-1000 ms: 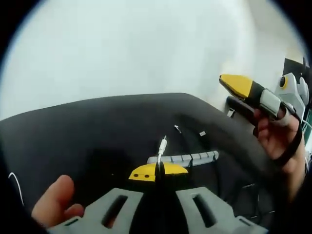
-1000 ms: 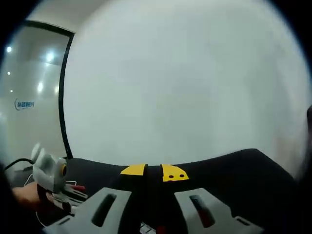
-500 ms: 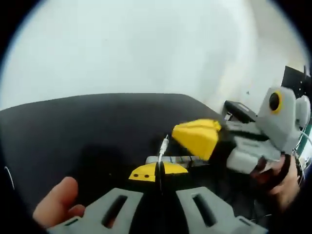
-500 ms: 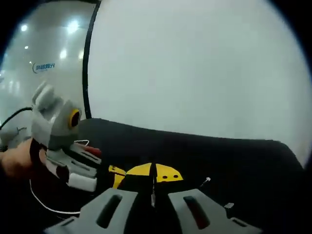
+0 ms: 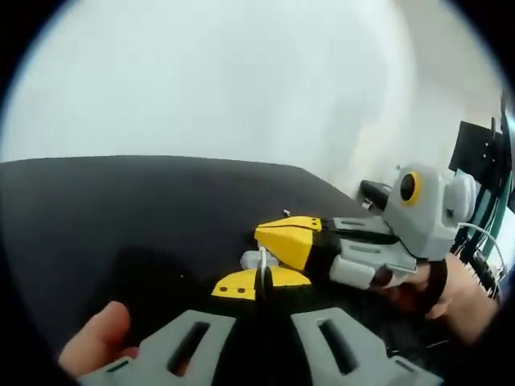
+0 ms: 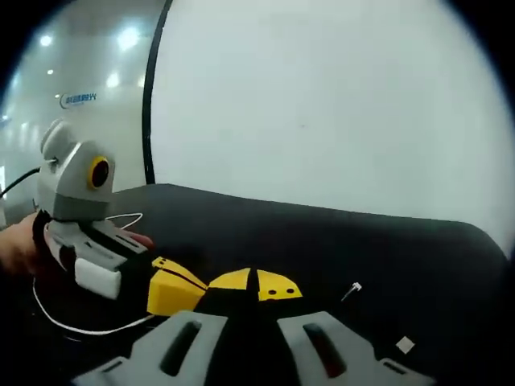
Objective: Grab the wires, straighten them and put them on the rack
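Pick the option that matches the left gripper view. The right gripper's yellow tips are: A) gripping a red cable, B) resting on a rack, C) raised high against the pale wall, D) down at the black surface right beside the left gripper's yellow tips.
D: in the left gripper view the right gripper sits low over the black surface, its yellow tips right next to those of the left gripper.
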Demonstrator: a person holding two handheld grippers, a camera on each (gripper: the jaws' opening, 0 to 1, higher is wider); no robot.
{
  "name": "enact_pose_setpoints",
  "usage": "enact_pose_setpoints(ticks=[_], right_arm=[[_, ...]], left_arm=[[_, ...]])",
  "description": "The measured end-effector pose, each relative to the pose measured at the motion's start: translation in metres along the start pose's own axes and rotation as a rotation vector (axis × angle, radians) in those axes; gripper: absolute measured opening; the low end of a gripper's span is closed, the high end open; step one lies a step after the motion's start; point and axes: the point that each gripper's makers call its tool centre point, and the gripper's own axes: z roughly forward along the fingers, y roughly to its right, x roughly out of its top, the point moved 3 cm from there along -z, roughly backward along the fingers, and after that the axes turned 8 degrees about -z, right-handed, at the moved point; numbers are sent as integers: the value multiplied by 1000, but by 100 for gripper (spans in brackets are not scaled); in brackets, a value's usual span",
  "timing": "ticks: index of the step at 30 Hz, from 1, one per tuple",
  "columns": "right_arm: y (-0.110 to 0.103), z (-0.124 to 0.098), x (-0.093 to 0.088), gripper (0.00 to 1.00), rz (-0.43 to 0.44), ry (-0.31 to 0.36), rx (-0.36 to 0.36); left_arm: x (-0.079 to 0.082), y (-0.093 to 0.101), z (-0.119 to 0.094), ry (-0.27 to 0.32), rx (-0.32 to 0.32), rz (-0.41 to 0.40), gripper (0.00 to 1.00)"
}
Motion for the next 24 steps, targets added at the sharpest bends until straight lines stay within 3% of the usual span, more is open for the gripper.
enact_pose_setpoints(ticks=[3, 7, 8, 12, 17, 20, 21, 23, 24], right_arm=[[-3, -3, -2, 0, -17, -11, -4], [-3, -2, -1, 0, -27, -33, 12], [-5, -2, -1, 0, -94, -63, 36], [-7, 2, 1, 0, -153, -179, 74], [-9, 7, 3, 0, -280, -235, 36], [-7, 12, 7, 0, -308, -232, 22], [-7, 11, 10, 0, -281, -198, 34], [-10, -2, 9, 1, -89, -221, 63], [-3, -9, 19, 1, 18, -203, 29]], left_arm=[[0, 0, 1, 2, 19, 37, 2], [-1, 3, 2, -37, 91, 196, 1], [-2, 5, 1, -44, 109, 230, 1], [-7, 9, -2, -54, 124, 278, 0], [-12, 14, -7, -43, 146, 327, 0], [-13, 13, -9, -37, 147, 345, 0], [-13, 13, -10, -35, 142, 341, 0], [-12, 12, -11, -29, 126, 318, 0], [-12, 11, -11, -29, 121, 308, 0]])
